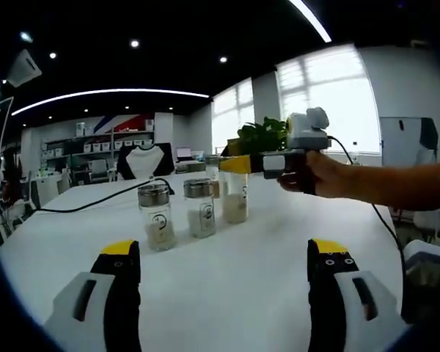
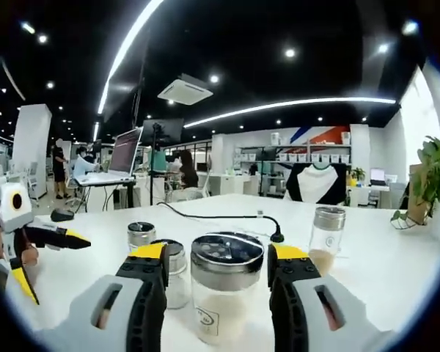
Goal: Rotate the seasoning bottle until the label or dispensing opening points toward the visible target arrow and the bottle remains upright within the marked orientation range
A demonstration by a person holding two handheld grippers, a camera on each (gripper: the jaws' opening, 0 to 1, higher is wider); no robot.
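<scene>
seasoning bottle [image 2: 224, 293] | round-logo label (unreadable) | right tool [image 2: 218, 275] grasping it | left tool [image 1: 224, 258] released

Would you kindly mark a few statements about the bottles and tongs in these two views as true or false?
1. The right tongs straddle a clear glass seasoning bottle with a perforated metal lid. True.
2. The left tongs grip a bottle. False: they are open over the bare white table.
3. The bottles lie on their sides. False: all stand upright.
4. A black cable runs across the table. True.
5. A green potted plant stands beyond the bottles. True.
</scene>
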